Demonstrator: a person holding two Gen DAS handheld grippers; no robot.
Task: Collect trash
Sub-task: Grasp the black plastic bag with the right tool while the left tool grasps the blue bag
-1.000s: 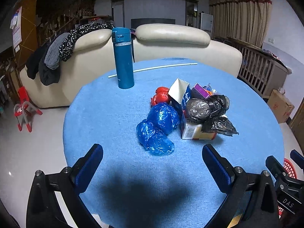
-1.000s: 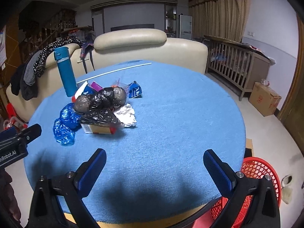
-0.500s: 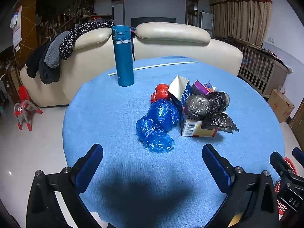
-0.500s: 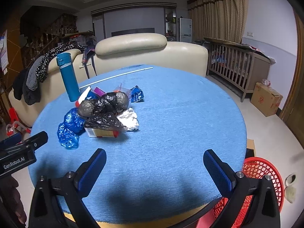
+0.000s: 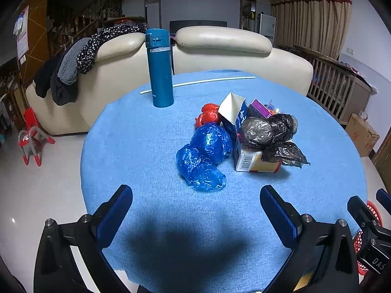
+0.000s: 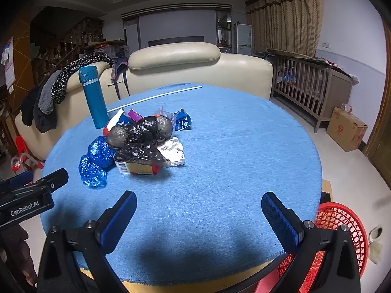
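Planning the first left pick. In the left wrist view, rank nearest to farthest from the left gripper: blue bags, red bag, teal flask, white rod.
1. blue bags, right of centre.
2. red bag, behind them.
3. teal flask, upright, left of centre.
4. white rod, along the far edge.

My left gripper (image 5: 195, 201) is spread wide, its blue pads (image 5: 114, 216) far apart and gripping nothing. My right gripper (image 6: 198, 207) is spread just as wide, and it too is empty. Both point forward, level, side by side. From the right wrist view I see the left gripper at the left edge; from the left wrist view, the right one at the right edge.
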